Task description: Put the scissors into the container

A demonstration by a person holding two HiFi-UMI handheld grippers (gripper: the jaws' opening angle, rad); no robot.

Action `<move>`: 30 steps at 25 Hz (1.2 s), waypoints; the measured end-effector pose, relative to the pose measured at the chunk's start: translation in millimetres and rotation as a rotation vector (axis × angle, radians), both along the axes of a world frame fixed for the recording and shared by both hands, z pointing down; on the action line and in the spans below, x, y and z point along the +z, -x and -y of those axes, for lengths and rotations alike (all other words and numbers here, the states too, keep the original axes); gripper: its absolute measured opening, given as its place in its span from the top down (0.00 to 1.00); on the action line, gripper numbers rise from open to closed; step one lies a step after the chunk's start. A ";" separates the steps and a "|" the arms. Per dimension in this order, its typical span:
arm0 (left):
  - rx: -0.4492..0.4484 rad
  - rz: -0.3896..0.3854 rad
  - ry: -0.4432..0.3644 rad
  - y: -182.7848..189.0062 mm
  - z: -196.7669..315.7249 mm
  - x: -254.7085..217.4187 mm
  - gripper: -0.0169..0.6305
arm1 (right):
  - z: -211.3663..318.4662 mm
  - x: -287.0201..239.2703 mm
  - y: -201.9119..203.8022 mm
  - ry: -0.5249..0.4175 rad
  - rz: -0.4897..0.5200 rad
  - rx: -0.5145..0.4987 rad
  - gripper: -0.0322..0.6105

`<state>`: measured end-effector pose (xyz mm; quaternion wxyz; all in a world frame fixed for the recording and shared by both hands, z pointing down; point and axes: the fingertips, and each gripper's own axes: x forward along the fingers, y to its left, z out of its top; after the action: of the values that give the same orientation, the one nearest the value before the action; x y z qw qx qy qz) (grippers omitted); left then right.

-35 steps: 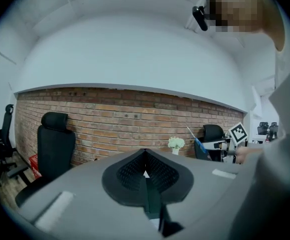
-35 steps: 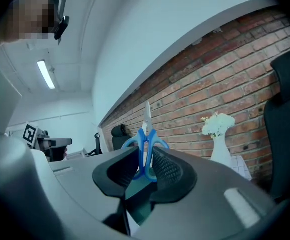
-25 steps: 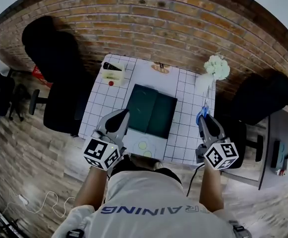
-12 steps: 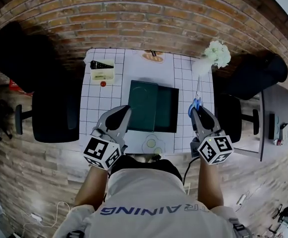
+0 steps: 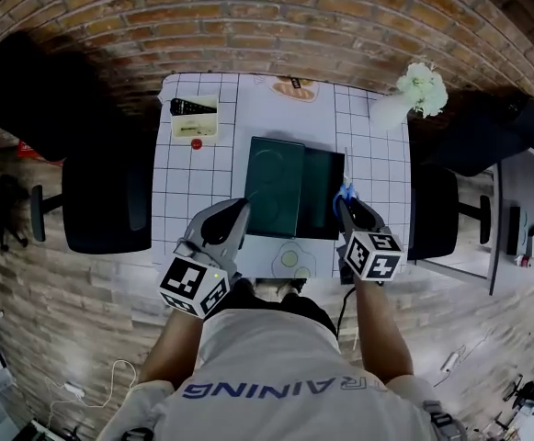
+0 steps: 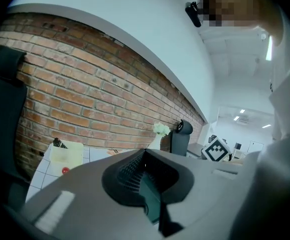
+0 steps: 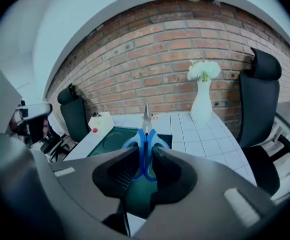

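My left hand-held gripper (image 5: 237, 208), pressed together and empty, hangs at 7 o'clock of the green container (image 5: 276, 177). My right hand-held gripper (image 5: 345, 202) pinches the blue scissors (image 5: 345, 189) above its 3 o'clock edge. I think this is the carrying step; next I must move them inward, lower, then release.

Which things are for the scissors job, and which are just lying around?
For the job: scissors, held in the right gripper; green container.
Just lying around: flower vase, cream box, small red thing, black chair.
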<state>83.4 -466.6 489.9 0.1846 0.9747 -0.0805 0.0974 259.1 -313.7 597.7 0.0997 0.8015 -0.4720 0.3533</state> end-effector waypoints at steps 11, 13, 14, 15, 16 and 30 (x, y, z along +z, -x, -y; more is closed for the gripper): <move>-0.066 -0.013 0.049 17.5 20.7 3.8 0.97 | 11.9 97.9 20.3 0.349 0.112 -0.062 0.79; -0.076 -0.023 0.055 21.1 25.3 2.6 0.97 | 11.9 107.4 22.1 0.409 0.139 -0.053 0.79; -0.081 -0.028 0.061 23.4 27.5 2.6 0.97 | 11.9 111.4 22.2 0.437 0.152 -0.048 0.79; -0.087 -0.032 0.068 26.1 29.6 3.1 0.97 | 12.5 114.6 21.7 0.463 0.158 -0.046 0.79; -0.094 -0.033 0.075 29.0 31.7 4.0 0.97 | 13.5 117.4 20.9 0.484 0.159 -0.048 0.79; -0.124 -0.048 0.090 43.6 42.6 -1.0 0.97 | 25.7 91.3 14.2 0.395 0.153 -0.027 0.80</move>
<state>39.8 -509.3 488.9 0.2357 0.9606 -0.1316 0.0657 244.9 -339.3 689.1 0.2235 0.7309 -0.4106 0.4973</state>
